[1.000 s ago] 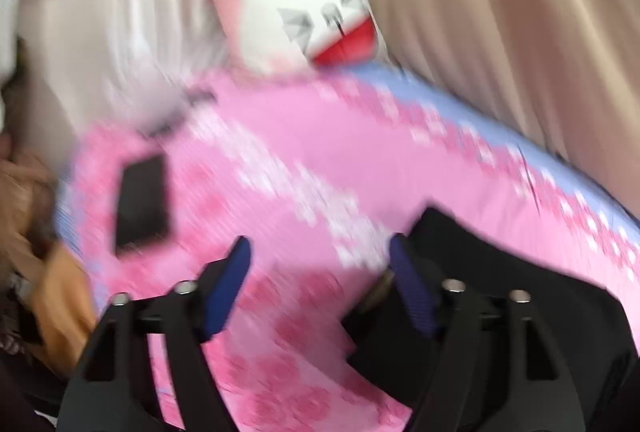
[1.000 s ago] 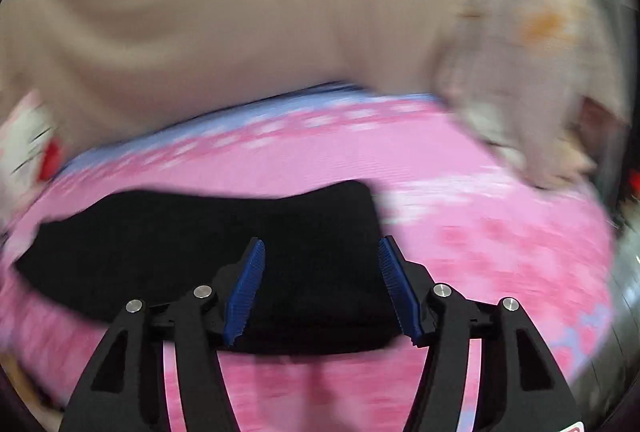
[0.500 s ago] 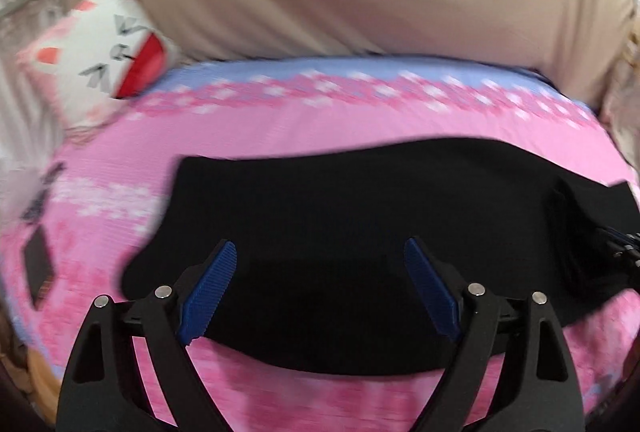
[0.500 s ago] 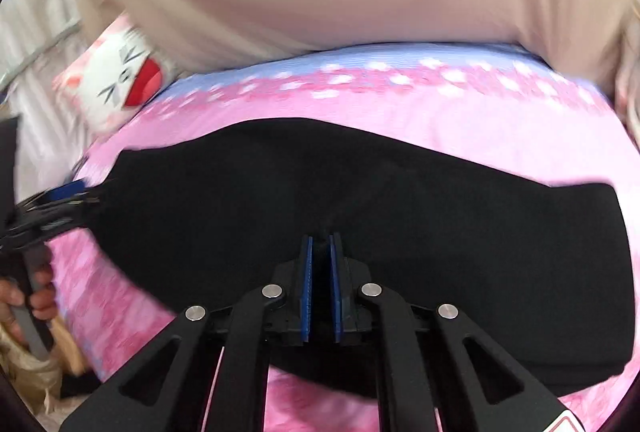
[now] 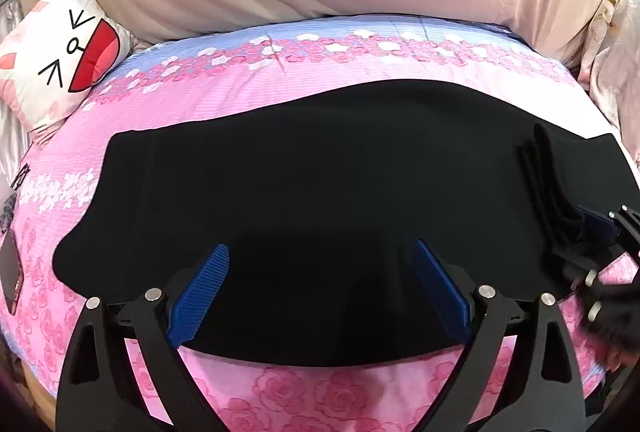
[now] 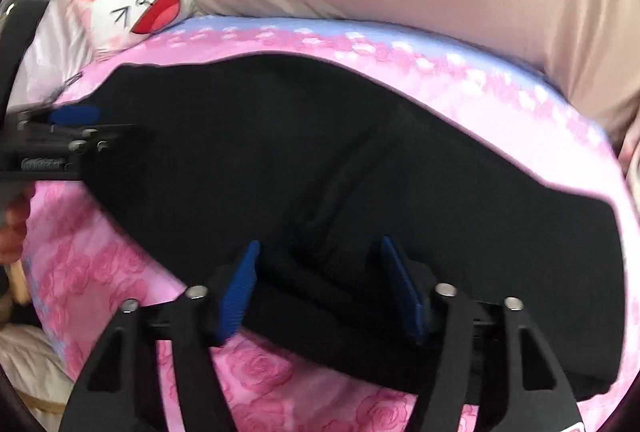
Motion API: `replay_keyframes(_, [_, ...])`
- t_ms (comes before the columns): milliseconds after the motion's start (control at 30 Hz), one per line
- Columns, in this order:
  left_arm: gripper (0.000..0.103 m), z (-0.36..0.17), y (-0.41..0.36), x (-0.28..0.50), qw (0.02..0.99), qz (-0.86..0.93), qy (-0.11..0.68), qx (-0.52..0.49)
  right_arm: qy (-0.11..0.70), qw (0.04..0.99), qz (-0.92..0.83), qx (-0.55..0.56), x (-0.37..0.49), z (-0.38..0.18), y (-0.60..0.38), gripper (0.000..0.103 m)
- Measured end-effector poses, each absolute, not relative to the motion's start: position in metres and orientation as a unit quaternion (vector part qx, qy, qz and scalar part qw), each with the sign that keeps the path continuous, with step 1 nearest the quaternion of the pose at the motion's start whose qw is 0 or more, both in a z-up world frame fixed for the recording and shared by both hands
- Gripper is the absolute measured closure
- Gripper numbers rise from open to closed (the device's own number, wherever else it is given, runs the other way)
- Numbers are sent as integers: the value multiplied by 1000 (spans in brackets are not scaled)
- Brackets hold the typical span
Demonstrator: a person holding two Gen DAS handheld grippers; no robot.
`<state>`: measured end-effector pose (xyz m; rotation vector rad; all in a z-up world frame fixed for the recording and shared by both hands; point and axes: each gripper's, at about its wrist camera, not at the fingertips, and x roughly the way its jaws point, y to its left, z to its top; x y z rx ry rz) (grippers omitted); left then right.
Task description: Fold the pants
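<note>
Poised over black pants (image 5: pixel 320 168) laid lengthwise beside cat pillow (image 5: pixel 60 52), left gripper (image 5: pixel 320 284) and right gripper (image 6: pixel 320 284) both just widened, clamping nothing; next: pinch hem, fold over.

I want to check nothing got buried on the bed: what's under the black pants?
The black pants lie flat on the pink floral bedspread, which shows all around them. A dark phone lies apart, uncovered. Whatever sits directly beneath the fabric is hidden.

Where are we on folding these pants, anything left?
Done: the black pants lie as one long band on the pink bedspread. In hand: nothing gripped; the left gripper and right gripper, jaws just opened, are poised over the near edge. Left: probably folding the band end to end.
</note>
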<state>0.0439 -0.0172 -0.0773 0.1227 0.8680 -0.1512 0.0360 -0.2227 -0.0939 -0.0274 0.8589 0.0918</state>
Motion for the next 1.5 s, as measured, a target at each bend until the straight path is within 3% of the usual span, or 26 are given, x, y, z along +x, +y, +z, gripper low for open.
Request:
replay_keyframes(33, [12,-77,-13,44,904,-66,417,59,423,905,49,11,39,-92,-233,76])
replay_keyframes(67, [12,-76,-9,43,905,-62,416,56,426,903,50,26,41,-91,-236,89])
replay_keyframes(167, [12,-74,9,48,907,-44,417,36,429,898,50,77,45,-80,-240,92])
replay_keyframes(367, [12,-66,50,54,914,-1,406,10,384,914,107,74,62,-46,-188,91])
replay_keyframes(500, [12,-64,73,54,913,18,406,-3,447,888,106,17,91,-99,-155,87])
replay_keyframes(600, [12,-66,85,52,911,25,412,-4,442,887,117,68,78,-89,-171,78])
replay_keyframes(800, [12,-74,93,54,908,26,418,-2,399,885,178,164,80,-46,-198,78])
replay_keyframes(933, [12,-70,91,56,909,22,416,-15,437,880,117,143,116,-86,-201,81])
replay_keyframes(967, [12,-68,95,56,908,21,417,-27,452,877,98,131,124,-102,-200,86])
replay_keyframes(1033, [12,-66,105,56,907,24,417,-44,440,879,95,160,122,-95,-202,85])
replay_keyframes(1200, [12,-57,176,35,905,124,380,-149,387,914,60,106,96,-53,-197,79])
replay_keyframes(1400, [9,-93,200,45,863,78,427,-259,375,916,31,142,64,-52,-225,72])
replay_keyframes(1433, [9,-90,191,49,874,75,413,-244,374,916,25,145,60,-53,-230,72])
replay_keyframes(1500, [26,-92,176,63,872,17,421,-248,372,917,3,147,47,-53,-241,71])
